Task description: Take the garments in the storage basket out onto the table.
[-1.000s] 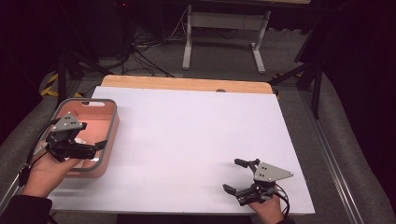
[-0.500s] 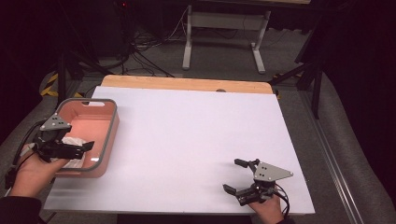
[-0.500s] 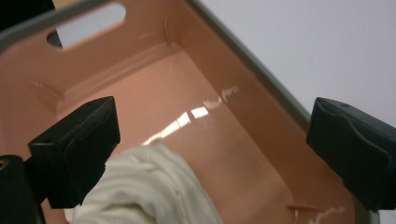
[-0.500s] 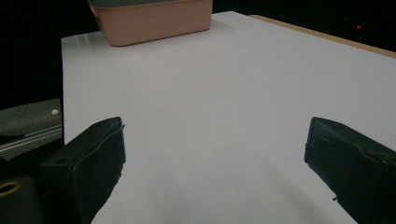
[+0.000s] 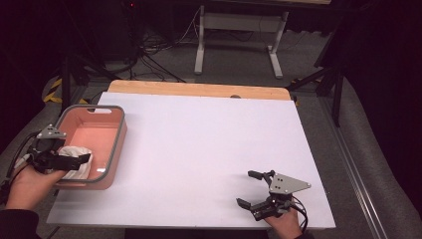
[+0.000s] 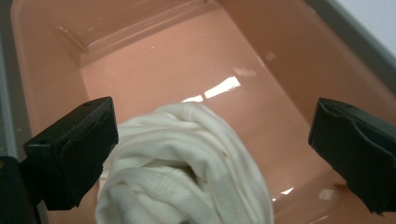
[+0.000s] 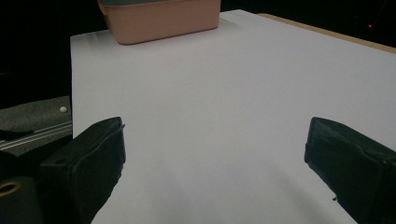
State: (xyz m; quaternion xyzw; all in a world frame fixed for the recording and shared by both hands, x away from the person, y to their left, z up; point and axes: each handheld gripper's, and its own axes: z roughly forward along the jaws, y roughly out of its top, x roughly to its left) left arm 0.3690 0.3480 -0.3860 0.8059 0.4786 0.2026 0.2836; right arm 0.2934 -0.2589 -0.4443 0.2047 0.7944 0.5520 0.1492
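Looks like a lab or a test room, not a home. Dark all around, with a white-topped table (image 5: 199, 149) lit up in the middle. Black cables (image 5: 154, 45) lying in a tangle on the grey floor behind. Metal stand legs (image 5: 239, 40) back there too.

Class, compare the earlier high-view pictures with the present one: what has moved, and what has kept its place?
The left claw has drawn back toward the person and the table's left edge; its jaws now stand wide apart around the white cloth in the pink tub. The tub has turned and slid slightly. The right claw stayed open, resting at the near right of the table.
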